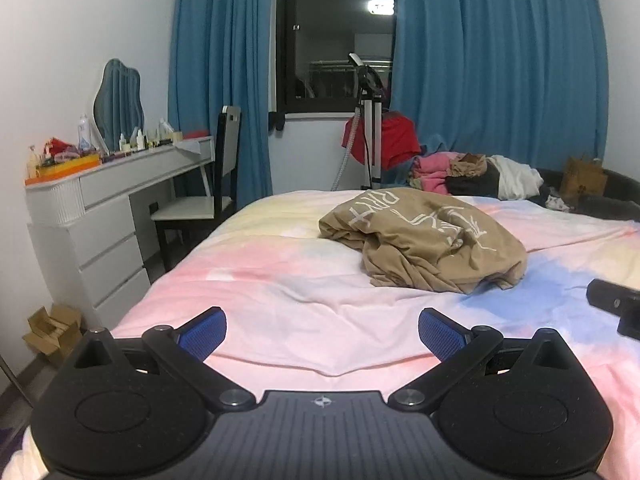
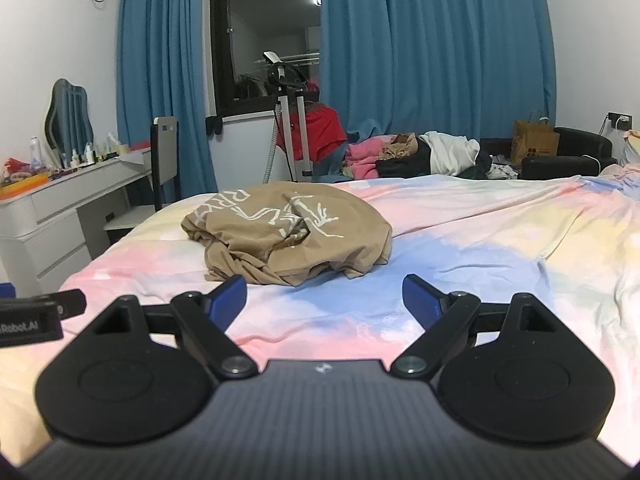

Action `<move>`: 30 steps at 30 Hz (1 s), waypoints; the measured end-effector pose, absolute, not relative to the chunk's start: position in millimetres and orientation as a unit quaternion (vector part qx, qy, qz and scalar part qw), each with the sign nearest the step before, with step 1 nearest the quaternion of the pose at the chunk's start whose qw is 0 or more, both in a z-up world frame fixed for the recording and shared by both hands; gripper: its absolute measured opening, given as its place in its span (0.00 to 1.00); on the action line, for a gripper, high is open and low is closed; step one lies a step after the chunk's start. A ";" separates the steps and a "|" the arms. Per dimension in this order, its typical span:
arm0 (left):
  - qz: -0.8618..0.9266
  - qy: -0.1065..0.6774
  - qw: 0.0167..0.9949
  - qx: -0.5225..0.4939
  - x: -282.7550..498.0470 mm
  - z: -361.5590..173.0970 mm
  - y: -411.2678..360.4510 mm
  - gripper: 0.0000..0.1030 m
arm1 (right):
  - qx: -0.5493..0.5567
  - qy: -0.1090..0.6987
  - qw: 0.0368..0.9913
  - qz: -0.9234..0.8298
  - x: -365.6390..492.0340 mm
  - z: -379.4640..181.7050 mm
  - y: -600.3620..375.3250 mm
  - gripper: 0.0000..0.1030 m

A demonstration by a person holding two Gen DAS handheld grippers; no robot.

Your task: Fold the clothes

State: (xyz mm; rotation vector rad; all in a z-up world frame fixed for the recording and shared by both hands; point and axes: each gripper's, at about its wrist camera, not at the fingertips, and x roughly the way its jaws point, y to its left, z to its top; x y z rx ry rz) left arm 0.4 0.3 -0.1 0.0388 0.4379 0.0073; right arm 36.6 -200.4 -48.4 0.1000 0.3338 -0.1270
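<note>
A crumpled tan T-shirt (image 1: 424,240) with white print lies in a heap on the pastel bed cover (image 1: 280,280). It also shows in the right wrist view (image 2: 288,232). My left gripper (image 1: 322,330) is open and empty, low over the cover, short of the shirt and to its left. My right gripper (image 2: 324,300) is open and empty, just in front of the shirt's near edge. The right gripper's tip shows at the right edge of the left wrist view (image 1: 616,304). The left gripper shows at the left edge of the right wrist view (image 2: 36,316).
A pile of other clothes (image 2: 416,156) lies at the far side of the bed. A white dressing table (image 1: 112,200) with bottles and a chair (image 1: 212,184) stand left of the bed. A tripod (image 1: 370,120) and blue curtains (image 1: 500,60) are behind. A paper bag (image 2: 534,140) sits far right.
</note>
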 end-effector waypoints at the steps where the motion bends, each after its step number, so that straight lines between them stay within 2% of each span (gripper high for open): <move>1: 0.005 0.216 0.976 0.020 1.1 -0.2 0.8 1.00 | 0.051 0.166 0.983 -0.064 36.6 -48.5 -200.1 0.84; 30: -0.011 0.203 0.979 0.020 -5.2 -5.3 -4.0 1.00 | 0.055 0.160 0.983 -0.065 24.8 -42.3 -199.1 0.84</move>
